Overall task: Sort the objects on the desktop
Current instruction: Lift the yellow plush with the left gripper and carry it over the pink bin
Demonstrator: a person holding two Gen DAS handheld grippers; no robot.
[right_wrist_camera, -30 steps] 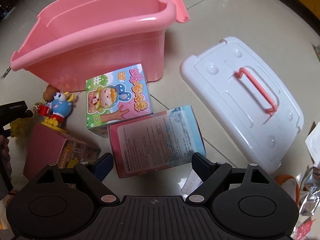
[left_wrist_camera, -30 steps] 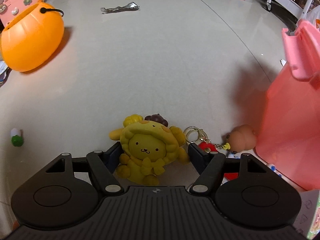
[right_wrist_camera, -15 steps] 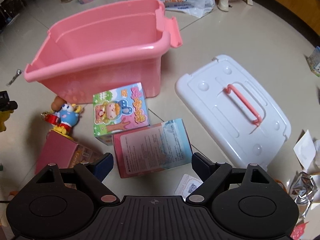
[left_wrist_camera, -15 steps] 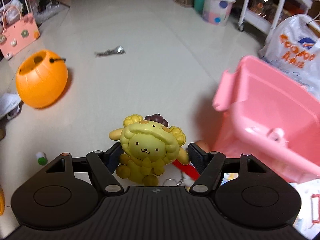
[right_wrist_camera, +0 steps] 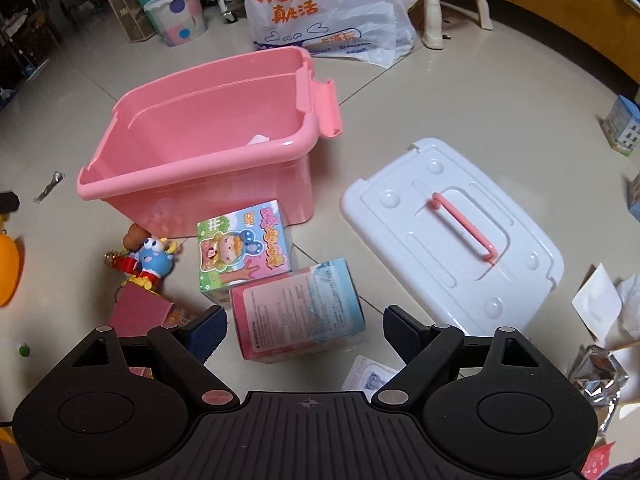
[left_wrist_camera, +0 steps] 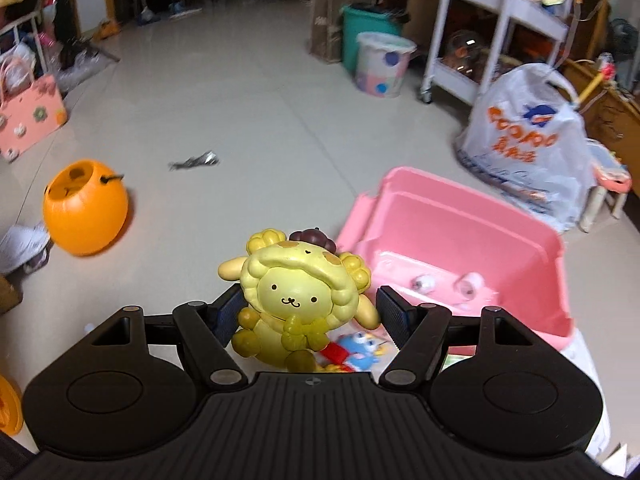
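My left gripper (left_wrist_camera: 310,312) is shut on a yellow dog figure (left_wrist_camera: 298,298), held up in the air to the left of the pink storage bin (left_wrist_camera: 472,220). Two small toys lie inside the bin. Under the figure a blue toy (left_wrist_camera: 360,350) shows on the floor. My right gripper (right_wrist_camera: 304,330) is open and empty, hovering above a pink printed box (right_wrist_camera: 298,306). Beyond it lie a colourful cartoon box (right_wrist_camera: 244,248), a blue figure keychain (right_wrist_camera: 152,258) and a dark red box (right_wrist_camera: 140,312), all in front of the pink bin (right_wrist_camera: 208,140).
The bin's white lid (right_wrist_camera: 452,236) with a pink handle lies to the right. An orange pumpkin bucket (left_wrist_camera: 86,210) and a foil wrapper (left_wrist_camera: 196,160) sit on the floor at left. A white shopping bag (right_wrist_camera: 324,4), a patterned bucket (left_wrist_camera: 384,64) and a shelf cart (left_wrist_camera: 496,28) stand behind.
My left gripper has risen with the yellow dog figure, so the bin's inside now shows to its right. My right gripper has also lifted a little above the boxes.
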